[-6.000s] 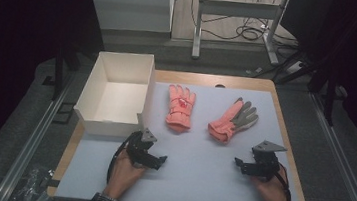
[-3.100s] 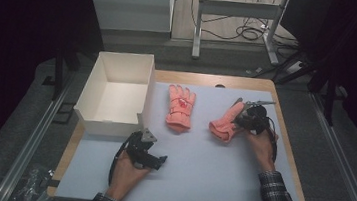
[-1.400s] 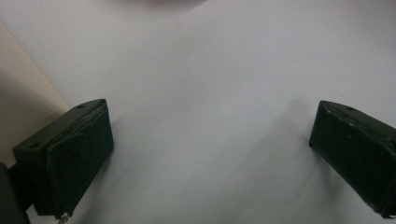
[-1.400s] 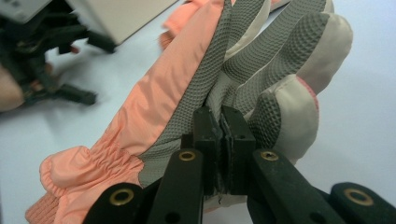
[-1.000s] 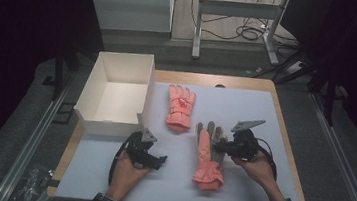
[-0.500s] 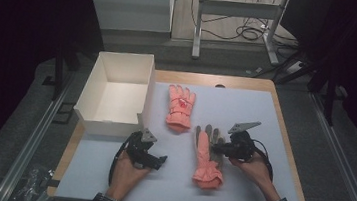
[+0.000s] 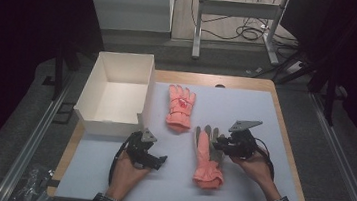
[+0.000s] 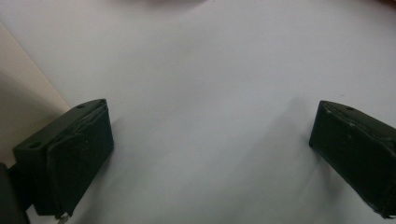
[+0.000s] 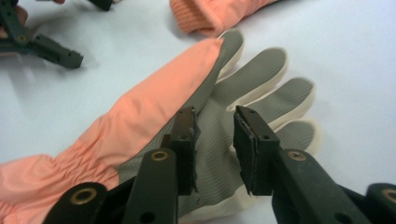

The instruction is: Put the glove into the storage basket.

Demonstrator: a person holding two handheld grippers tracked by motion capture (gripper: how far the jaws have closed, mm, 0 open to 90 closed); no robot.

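Right gripper (image 7: 218,144) over the near glove's (image 7: 207,156) grey palm

Its jaws stand slightly apart above the glove, which lies flat on the table (image 7: 265,119) at 5 o'clock from the far glove (image 7: 180,106); the left gripper (image 7: 158,159) rests with jaws wide apart.

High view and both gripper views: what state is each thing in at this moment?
Near glove: flat, grey palm up.
Far glove: flat, fingers pointing away.
White box: open, nothing visible inside.
Left gripper: open wide over bare table.
Right gripper: open over near glove's palm.
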